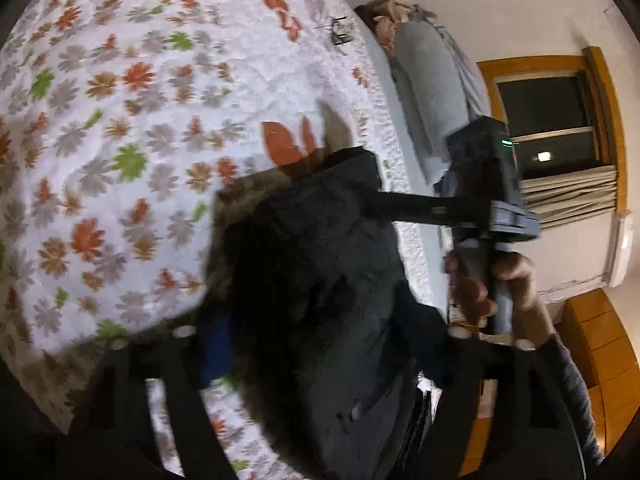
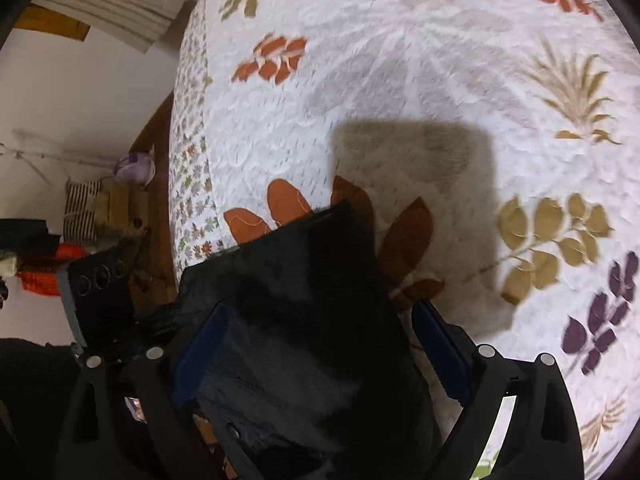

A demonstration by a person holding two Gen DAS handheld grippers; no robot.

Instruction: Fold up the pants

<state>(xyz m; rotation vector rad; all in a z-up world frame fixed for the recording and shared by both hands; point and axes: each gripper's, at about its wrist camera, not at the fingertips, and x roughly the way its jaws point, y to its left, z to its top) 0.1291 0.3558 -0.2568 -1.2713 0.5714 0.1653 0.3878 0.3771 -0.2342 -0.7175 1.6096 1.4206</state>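
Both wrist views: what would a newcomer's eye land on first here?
The dark pants fill the lower middle of both views, bunched between the blue pads of the right gripper, whose jaws stand apart around the cloth. Behind them spreads the white bedspread printed with leaves and flowers. In the left wrist view, the hand holding the other gripper's handle shows at right, before a dark window.

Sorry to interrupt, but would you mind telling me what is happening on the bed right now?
A person is folding dark pants over a bed with a floral quilt, using a handheld gripper in each hand. The pants hang bunched and lifted above the quilt. In the right wrist view the right gripper has its jaws spread around the fabric. The left gripper is mostly hidden behind cloth, so its grip cannot be judged. The fold is not finished.
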